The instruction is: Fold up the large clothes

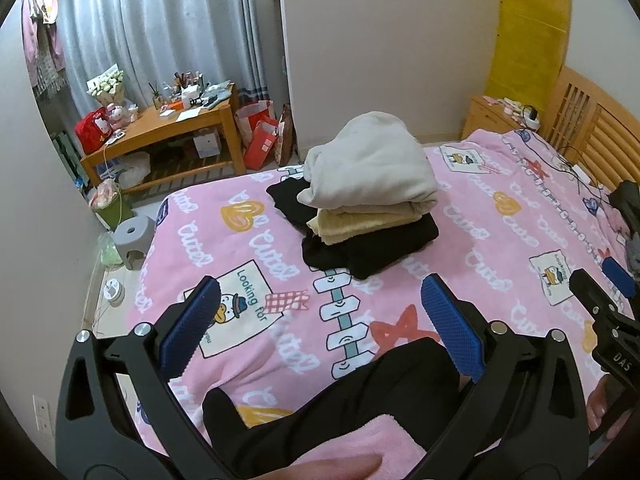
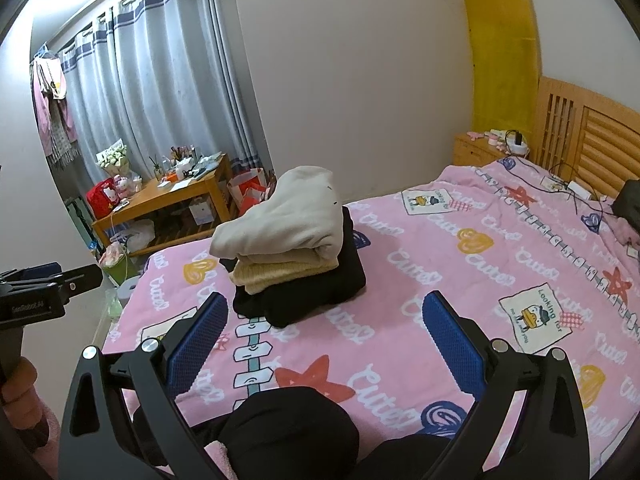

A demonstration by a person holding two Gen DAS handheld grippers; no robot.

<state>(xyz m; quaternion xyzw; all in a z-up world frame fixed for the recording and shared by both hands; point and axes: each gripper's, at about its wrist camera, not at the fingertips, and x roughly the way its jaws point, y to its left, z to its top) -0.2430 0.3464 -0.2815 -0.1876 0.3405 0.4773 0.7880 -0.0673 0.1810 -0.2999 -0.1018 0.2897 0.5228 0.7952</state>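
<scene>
Your left gripper and right gripper both hang spread wide above the pink bedspread, pinching nothing. A stack of folded clothes sits mid-bed. A black garment lies beneath you.

A stack of folded clothes, cream on beige on black, sits mid-bed; black garment lies near.
</scene>
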